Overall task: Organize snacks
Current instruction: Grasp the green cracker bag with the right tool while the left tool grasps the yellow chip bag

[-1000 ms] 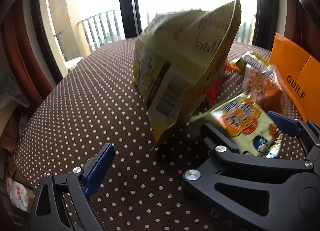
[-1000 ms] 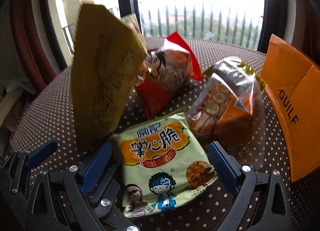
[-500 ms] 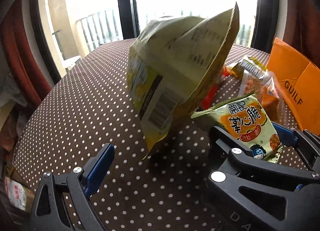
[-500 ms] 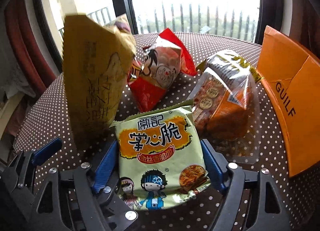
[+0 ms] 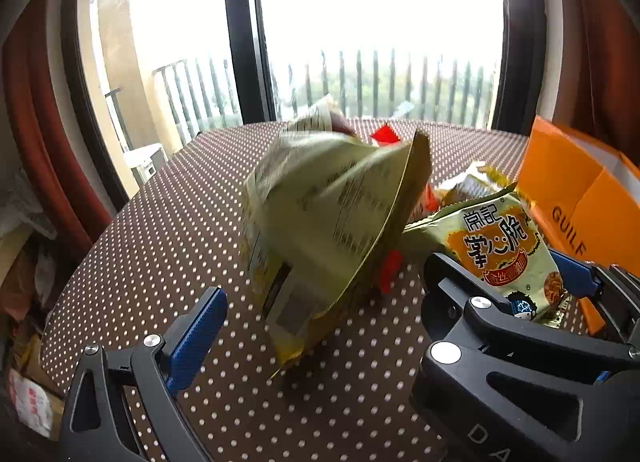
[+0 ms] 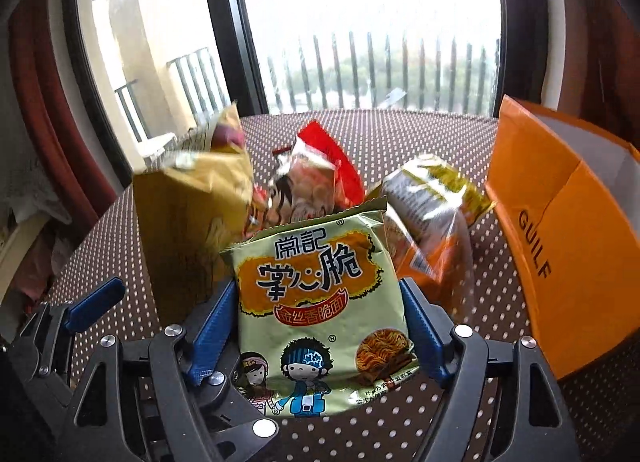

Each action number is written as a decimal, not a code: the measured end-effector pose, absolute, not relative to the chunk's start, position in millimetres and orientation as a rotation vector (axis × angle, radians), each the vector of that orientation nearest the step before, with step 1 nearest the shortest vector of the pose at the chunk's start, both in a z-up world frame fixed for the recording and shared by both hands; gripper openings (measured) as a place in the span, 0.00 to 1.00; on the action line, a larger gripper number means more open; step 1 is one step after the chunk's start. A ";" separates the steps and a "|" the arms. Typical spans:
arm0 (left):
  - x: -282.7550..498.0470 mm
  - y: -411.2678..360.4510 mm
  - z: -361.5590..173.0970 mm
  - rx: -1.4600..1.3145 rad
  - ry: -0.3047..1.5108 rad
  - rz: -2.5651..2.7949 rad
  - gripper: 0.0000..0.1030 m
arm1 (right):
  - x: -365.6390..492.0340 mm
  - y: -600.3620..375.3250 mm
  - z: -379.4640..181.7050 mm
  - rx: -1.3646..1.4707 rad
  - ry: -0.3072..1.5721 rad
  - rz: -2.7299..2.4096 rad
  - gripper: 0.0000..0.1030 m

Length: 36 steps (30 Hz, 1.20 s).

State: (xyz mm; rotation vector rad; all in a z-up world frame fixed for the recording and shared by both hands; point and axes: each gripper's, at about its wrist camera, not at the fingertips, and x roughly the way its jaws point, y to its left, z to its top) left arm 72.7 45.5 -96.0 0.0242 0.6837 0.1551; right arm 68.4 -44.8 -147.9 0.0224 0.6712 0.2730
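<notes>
Noodle packet clamped upright in right gripper — blue pads press both its side edges

Left gripper spread wide, empty, with the yellow bag just ahead on the dotted table — orange box stands at right

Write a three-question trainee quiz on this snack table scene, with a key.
1. True or false: the right gripper has its blue fingers pressed on both sides of the green noodle-snack packet.
2. Which item stands on the packet's right in the right wrist view?
A. the orange GUILF bag
B. a glass jar
C. a metal tin
3. Fill in: the left gripper is ____, with nothing between its fingers.

Key:
1. True.
2. A.
3. Open; the tall yellow bag stands ahead of it on the dotted tablecloth.
</notes>
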 end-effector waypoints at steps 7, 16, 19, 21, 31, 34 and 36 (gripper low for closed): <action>83.2 51.9 -85.6 0.055 0.637 0.219 0.97 | 90.6 -47.8 -134.5 0.047 0.653 0.259 0.78; 103.4 67.9 -85.2 0.054 0.631 0.249 0.97 | 111.4 -50.1 -133.1 0.054 0.648 0.260 0.78; 106.3 62.4 -87.8 0.060 0.625 0.247 0.96 | 116.3 -50.8 -134.1 0.059 0.652 0.256 0.78; 110.8 62.3 -87.8 0.058 0.624 0.231 0.91 | 119.9 -50.6 -134.2 0.063 0.655 0.252 0.78; 109.1 59.4 -87.7 0.048 0.628 0.185 0.54 | 123.4 -51.5 -133.9 0.064 0.673 0.274 0.78; 106.2 59.2 -85.7 0.040 0.624 0.179 0.51 | 121.5 -52.3 -131.7 0.060 0.670 0.278 0.78; 103.6 57.3 -83.6 0.033 0.614 0.179 0.49 | 118.9 -53.7 -129.8 0.060 0.665 0.285 0.78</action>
